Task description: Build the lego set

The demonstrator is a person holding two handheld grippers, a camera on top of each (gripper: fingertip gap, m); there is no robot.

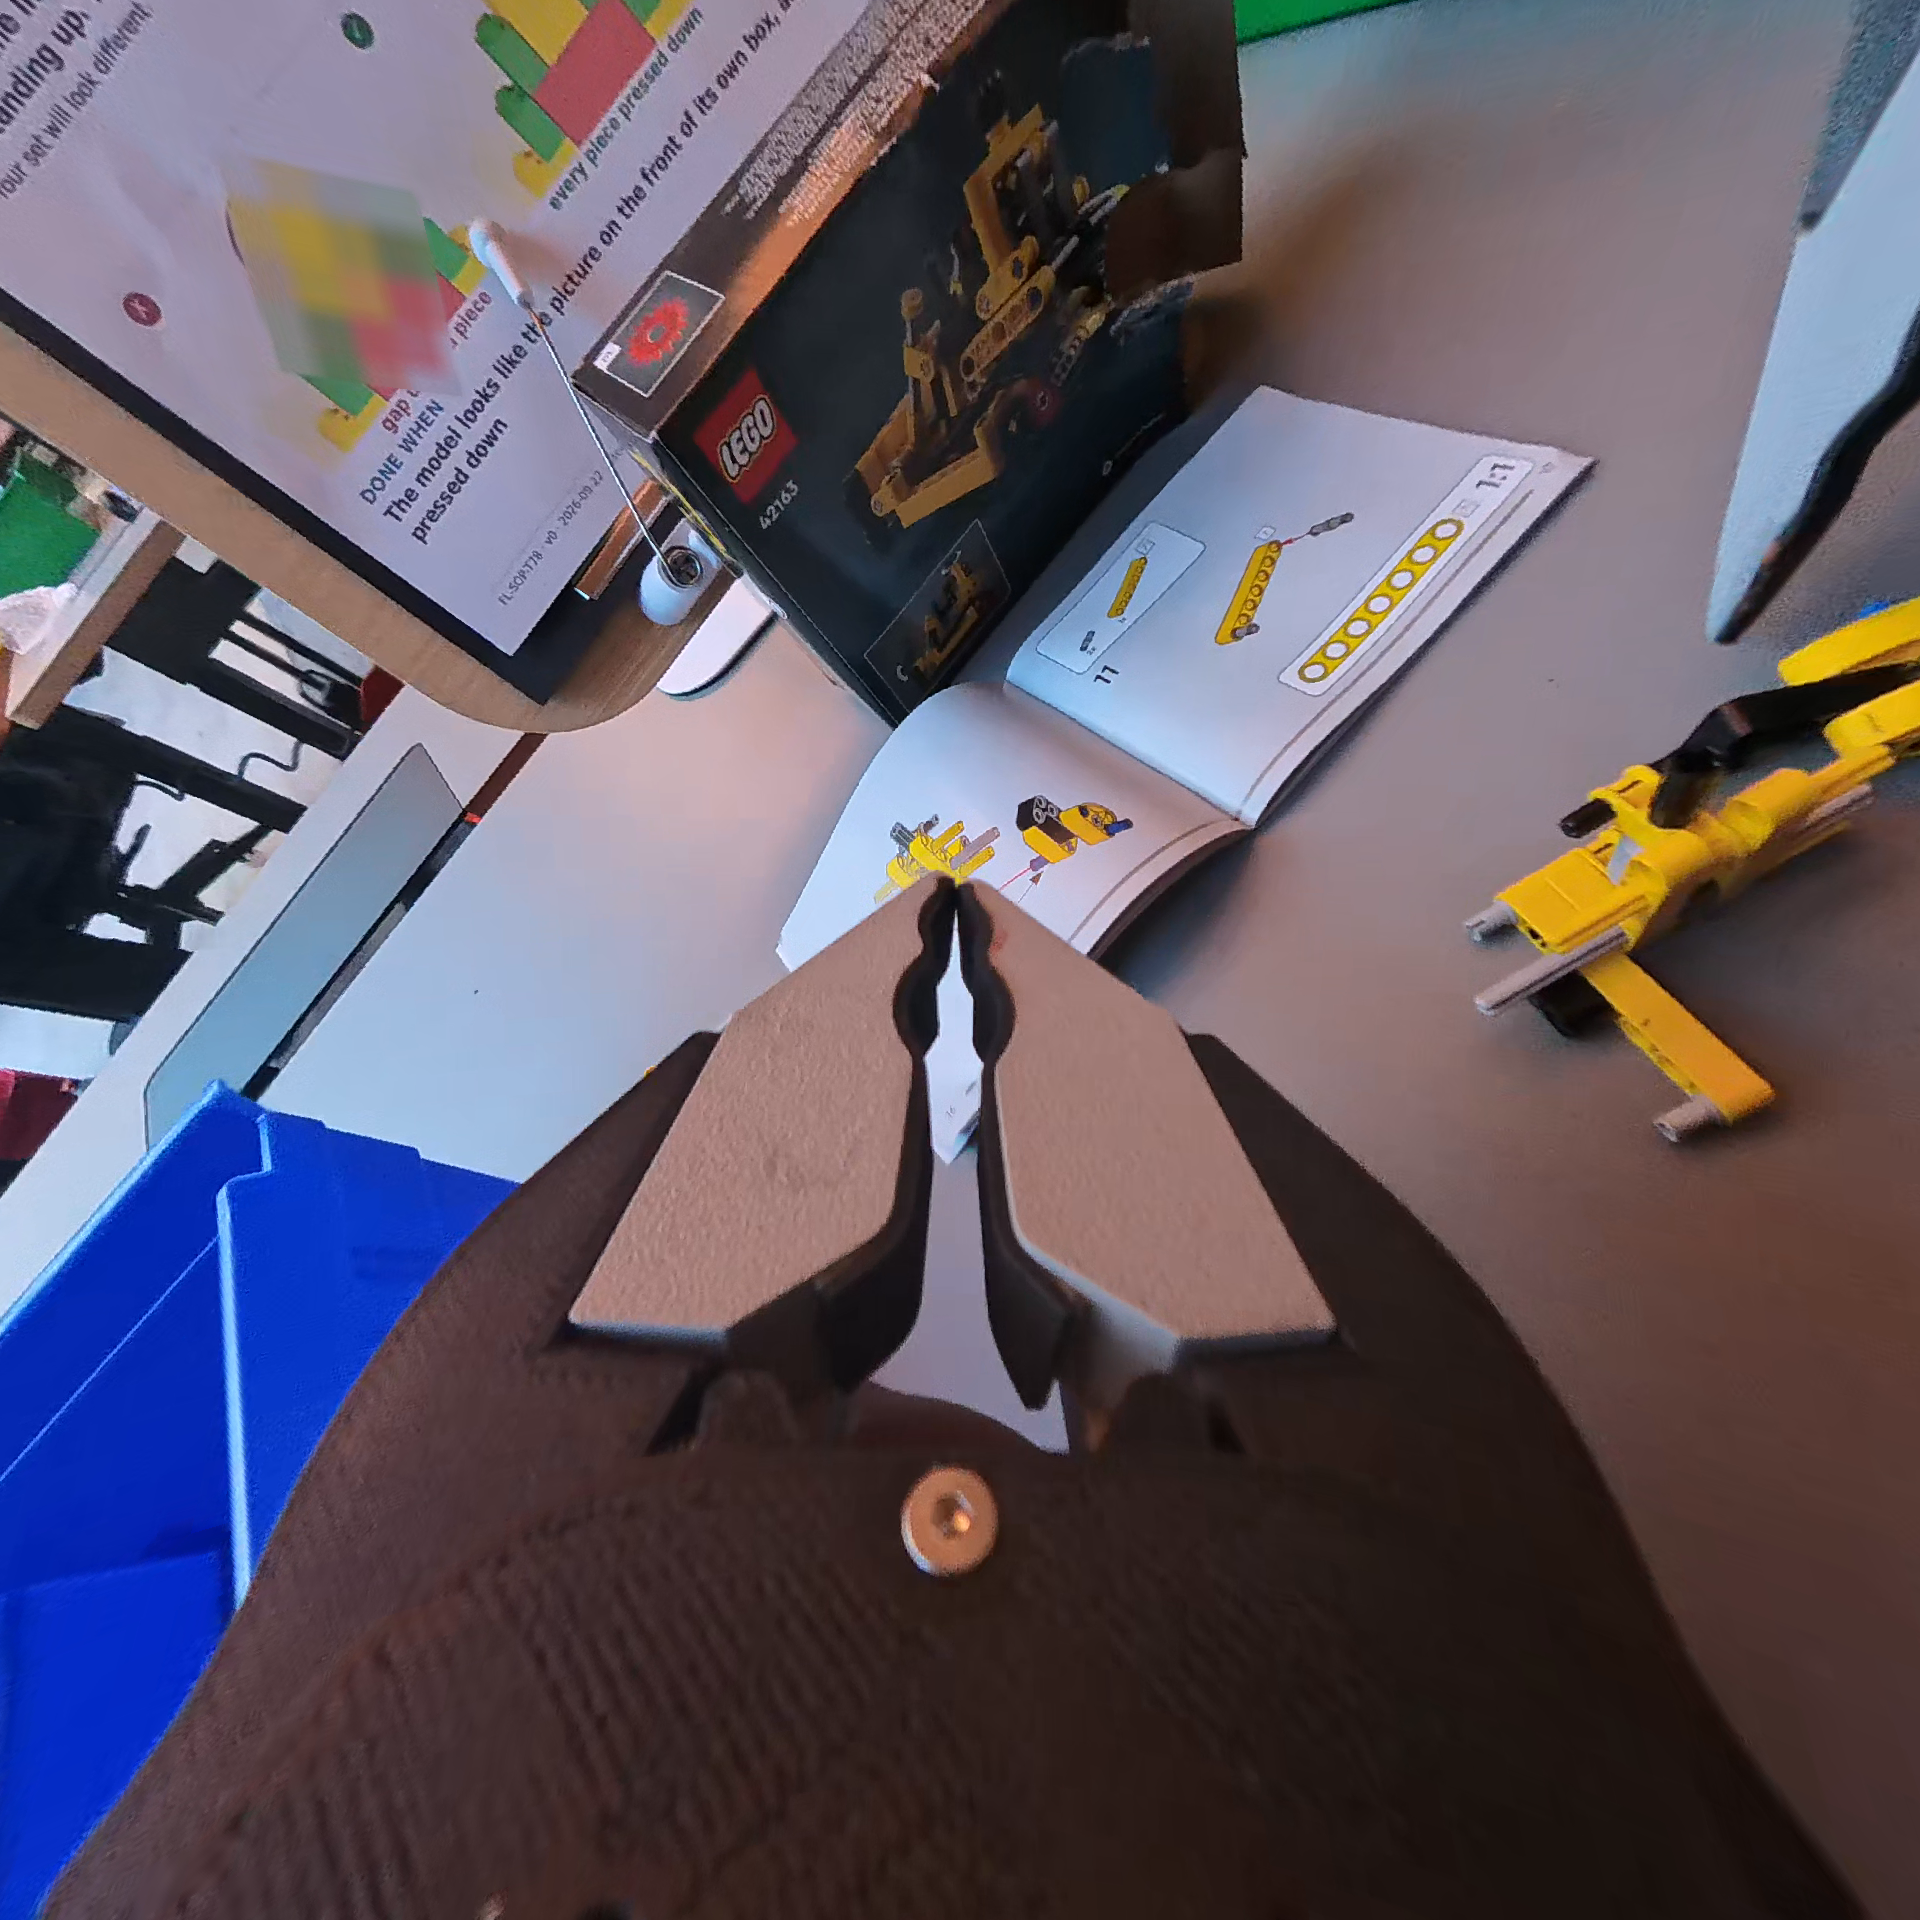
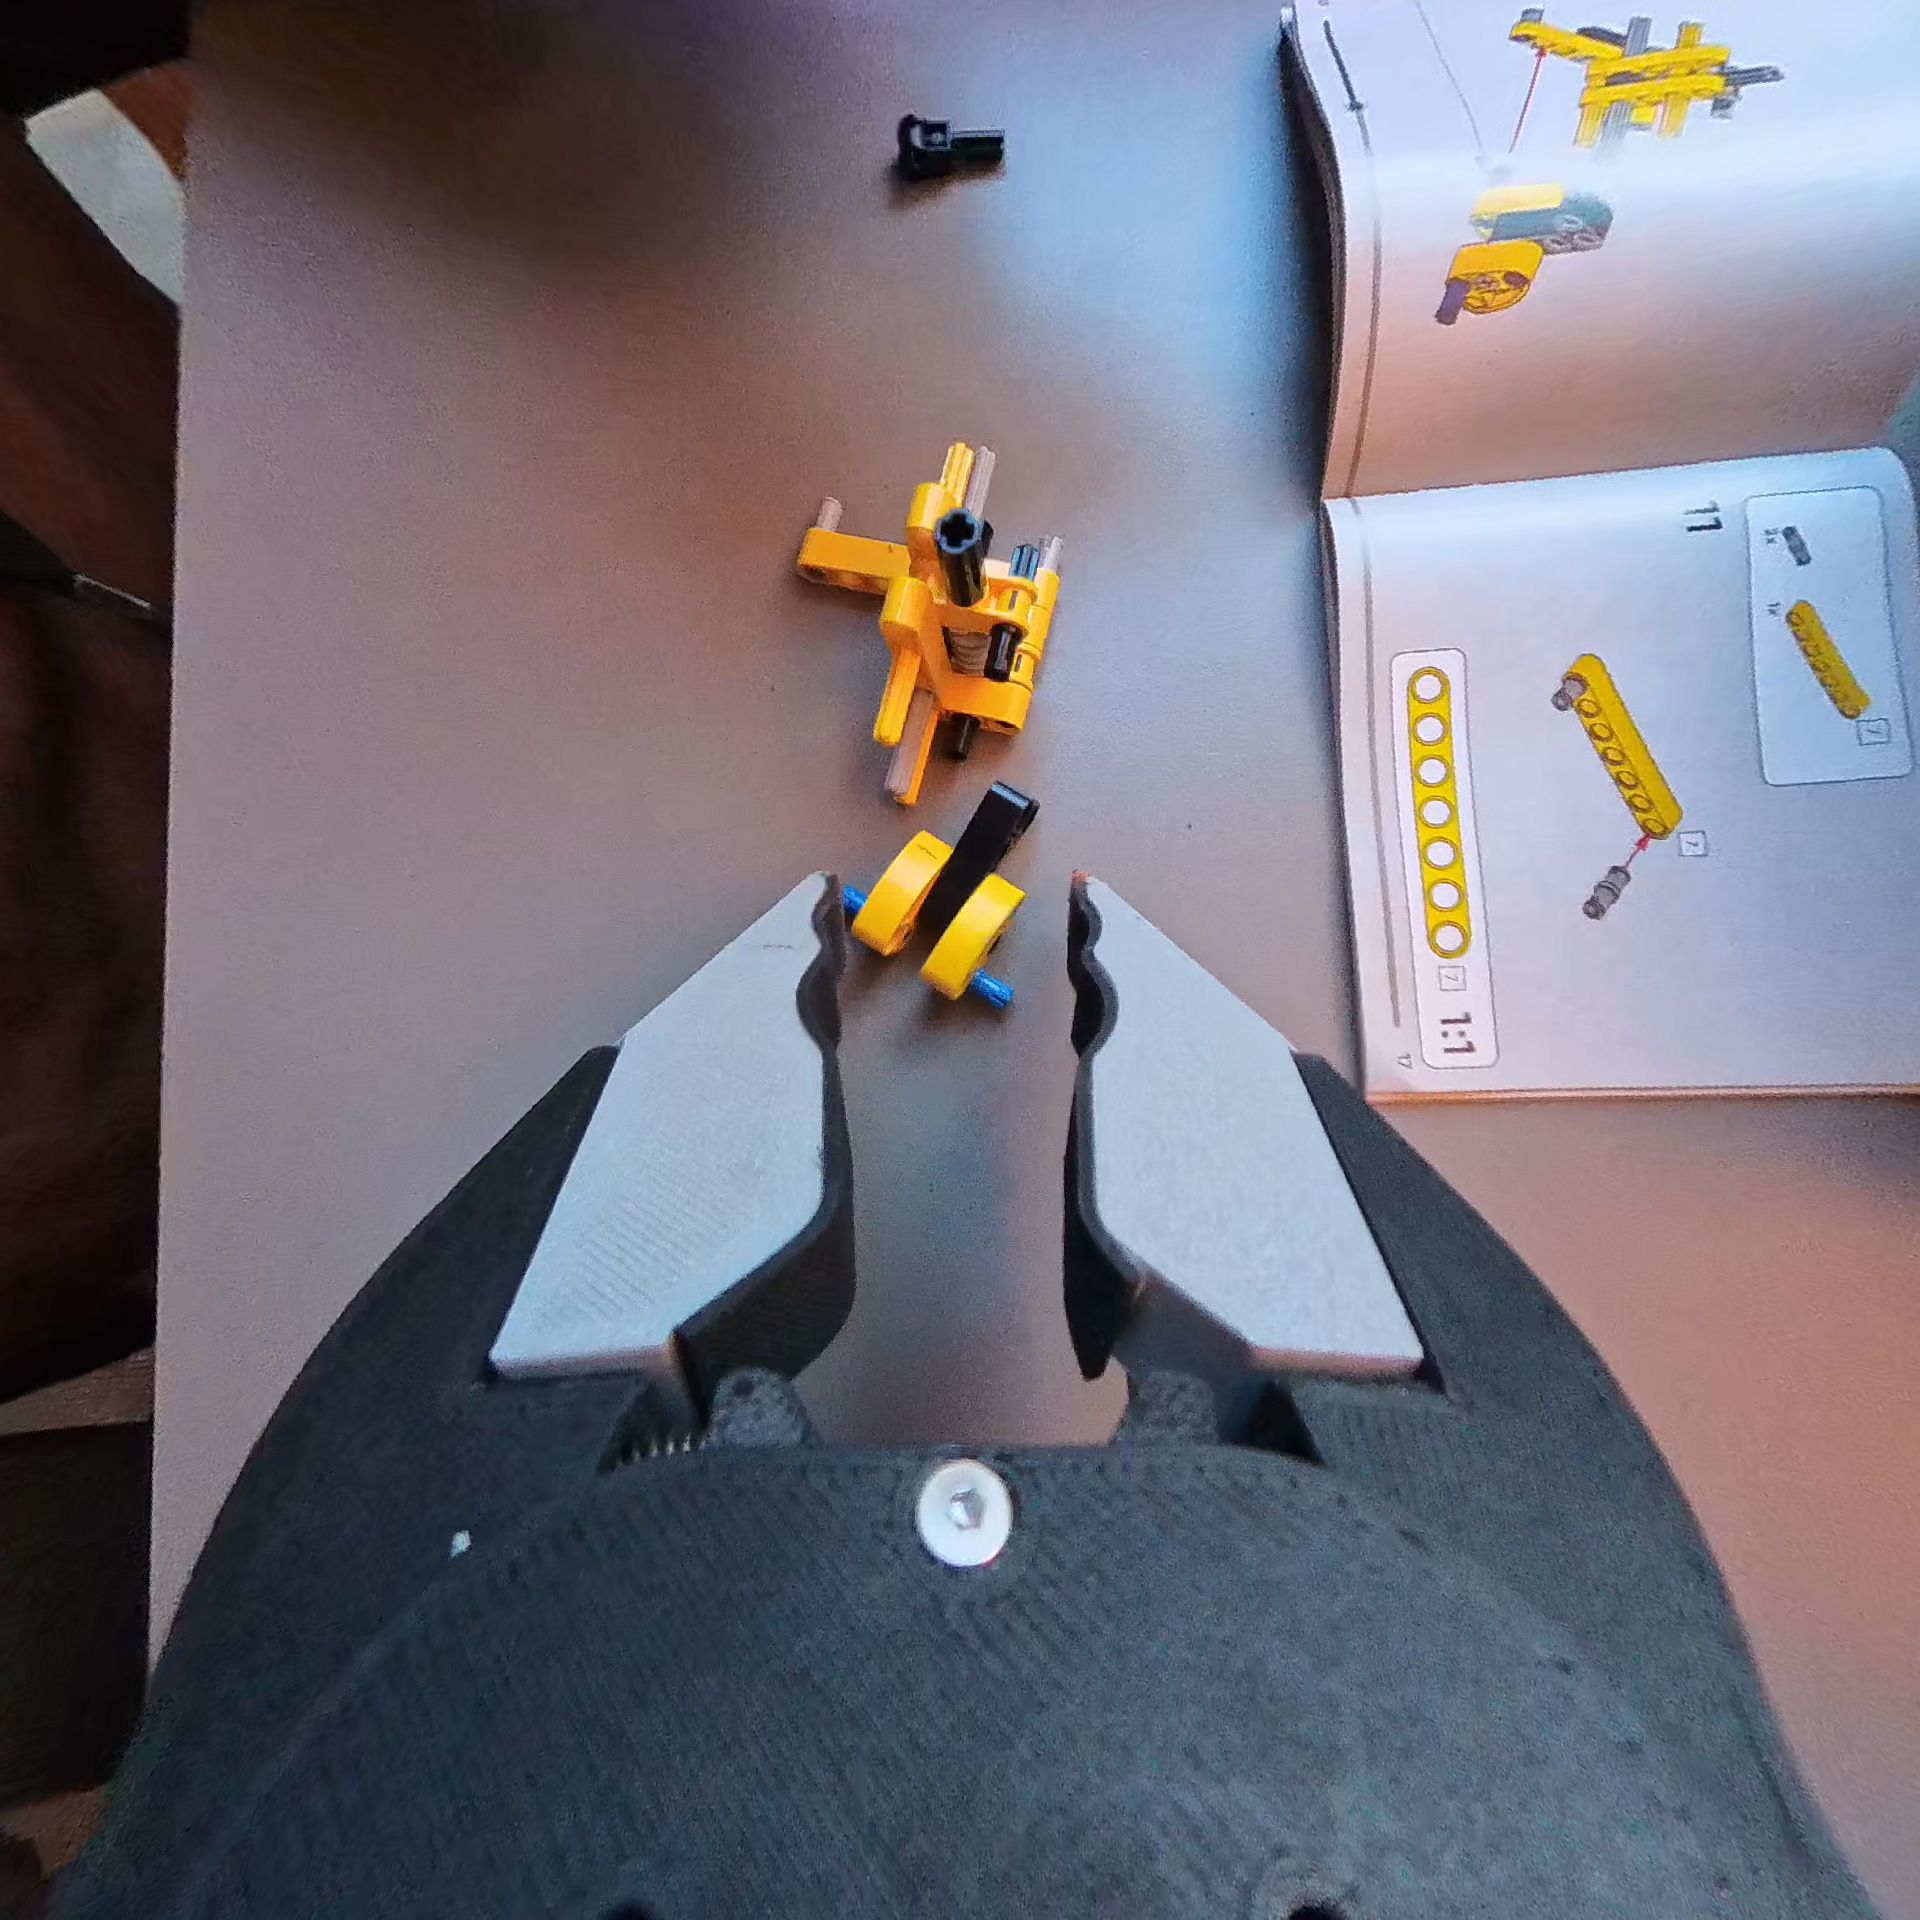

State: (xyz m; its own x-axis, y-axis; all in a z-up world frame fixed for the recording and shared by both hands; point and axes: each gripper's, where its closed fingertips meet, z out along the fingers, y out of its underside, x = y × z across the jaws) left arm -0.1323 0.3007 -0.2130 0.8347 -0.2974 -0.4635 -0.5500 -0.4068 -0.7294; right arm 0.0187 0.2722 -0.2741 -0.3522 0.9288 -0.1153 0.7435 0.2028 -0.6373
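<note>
My right gripper (image 2: 951,883) is open above the grey table, its fingertips on either side of a small piece (image 2: 940,914) made of two yellow round parts, a black link and blue pins. Just beyond lies a yellow assembly (image 2: 940,613) with black and grey axles; it also shows in the left wrist view (image 1: 1621,914). A loose black connector (image 2: 948,145) lies farther off. My left gripper (image 1: 956,894) is shut and empty, held over the open instruction booklet (image 1: 1195,665). The other gripper's finger (image 1: 1808,416) shows at the right edge.
The booklet (image 2: 1621,727) lies right of the pieces. The black set box (image 1: 935,343) stands behind the booklet. A blue bin (image 1: 156,1403) sits at the lower left. A printed sheet (image 1: 312,208) leans on a wooden stand at the upper left. Some 15 cm of space lies between my two pairs of fingers. The loose black connector (image 2: 948,145) is about 10 cm from my left fingertips.
</note>
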